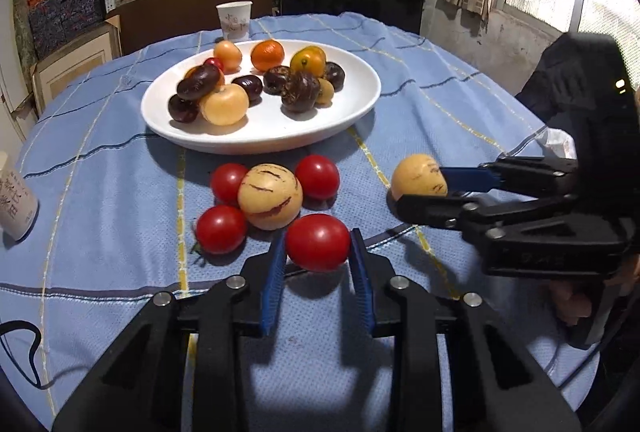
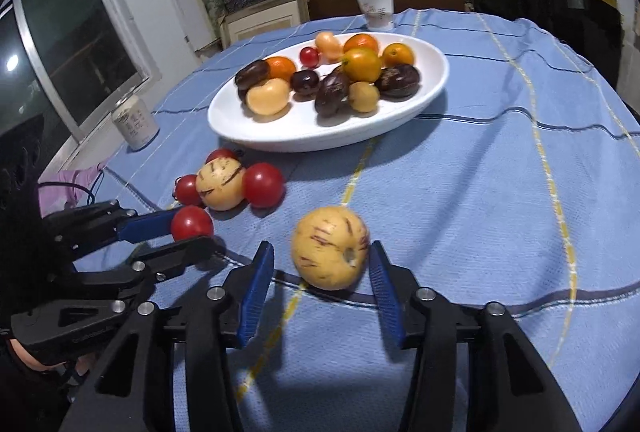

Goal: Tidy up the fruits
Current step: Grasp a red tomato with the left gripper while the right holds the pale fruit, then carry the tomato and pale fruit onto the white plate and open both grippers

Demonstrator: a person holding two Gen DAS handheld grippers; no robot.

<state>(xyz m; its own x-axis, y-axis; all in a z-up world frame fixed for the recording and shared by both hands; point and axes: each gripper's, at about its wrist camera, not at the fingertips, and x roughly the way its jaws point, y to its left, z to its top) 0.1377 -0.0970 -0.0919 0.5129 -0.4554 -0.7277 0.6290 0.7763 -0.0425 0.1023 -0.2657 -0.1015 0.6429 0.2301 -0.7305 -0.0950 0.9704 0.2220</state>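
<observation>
While most of the fruit already lies on the white plate [image 1: 360, 104], six pieces are not yet on it — judging by that, the job is well past halfway. On the table [image 1: 420, 80], the left tongs [image 1: 318, 264] are clenched on a red tomato [image 1: 318, 242]. The right tongs [image 2: 320, 272] straddle a streaked yellow melon [image 2: 330, 248] with gaps either side, released. Three tomatoes [image 1: 318, 176] and another melon [image 1: 270, 196] wait just before the plate.
</observation>
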